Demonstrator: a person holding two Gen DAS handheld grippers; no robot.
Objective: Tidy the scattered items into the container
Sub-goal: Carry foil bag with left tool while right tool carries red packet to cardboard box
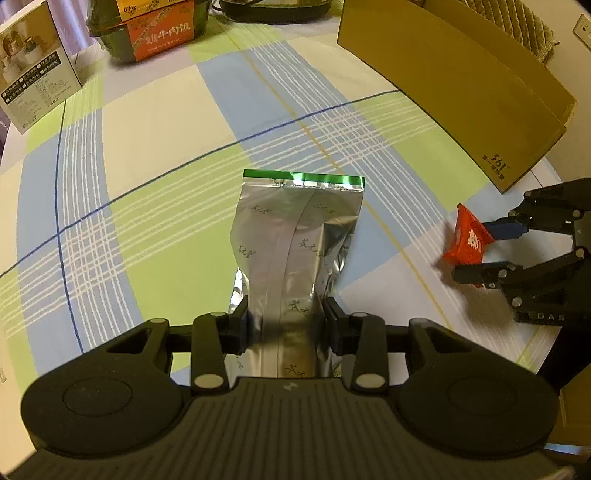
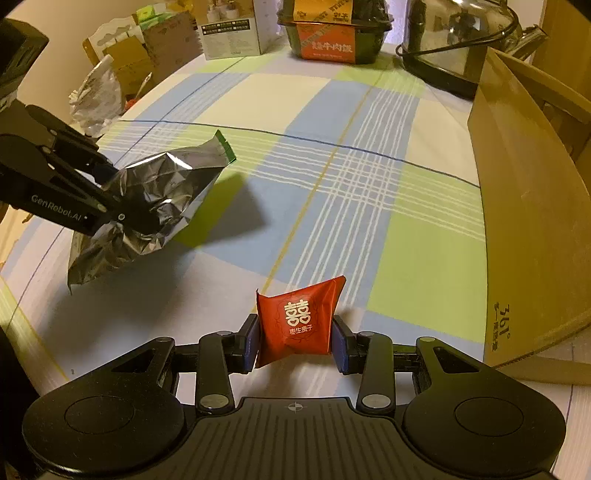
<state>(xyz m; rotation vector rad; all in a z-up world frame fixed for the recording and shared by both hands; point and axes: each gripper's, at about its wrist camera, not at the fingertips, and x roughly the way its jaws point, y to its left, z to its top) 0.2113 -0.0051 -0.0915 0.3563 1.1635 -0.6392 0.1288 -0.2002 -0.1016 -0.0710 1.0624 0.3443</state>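
Observation:
A silver foil pouch point(image 1: 295, 243) with a green top strip is clamped in my left gripper point(image 1: 287, 325), lifted above the checked tablecloth. From the right wrist view the same silver pouch point(image 2: 155, 199) hangs crumpled from the left gripper point(image 2: 110, 192) at the left. A small red candy packet point(image 2: 297, 323) with white characters is pinched in my right gripper point(image 2: 297, 343). The left wrist view shows that red packet point(image 1: 467, 240) held by the right gripper point(image 1: 480, 251) at the far right. The open cardboard box point(image 1: 461, 99) stands at the back right, its wall point(image 2: 528, 206) close to the right gripper.
At the table's far side stand a white carton point(image 1: 35, 74), an orange-labelled food tub point(image 1: 159, 29) and a dark glass-lidded pot point(image 2: 454, 44). Cardboard boxes and a plastic bag point(image 2: 99, 96) lie beyond the left table edge. The checked tablecloth point(image 1: 166, 166) covers the table.

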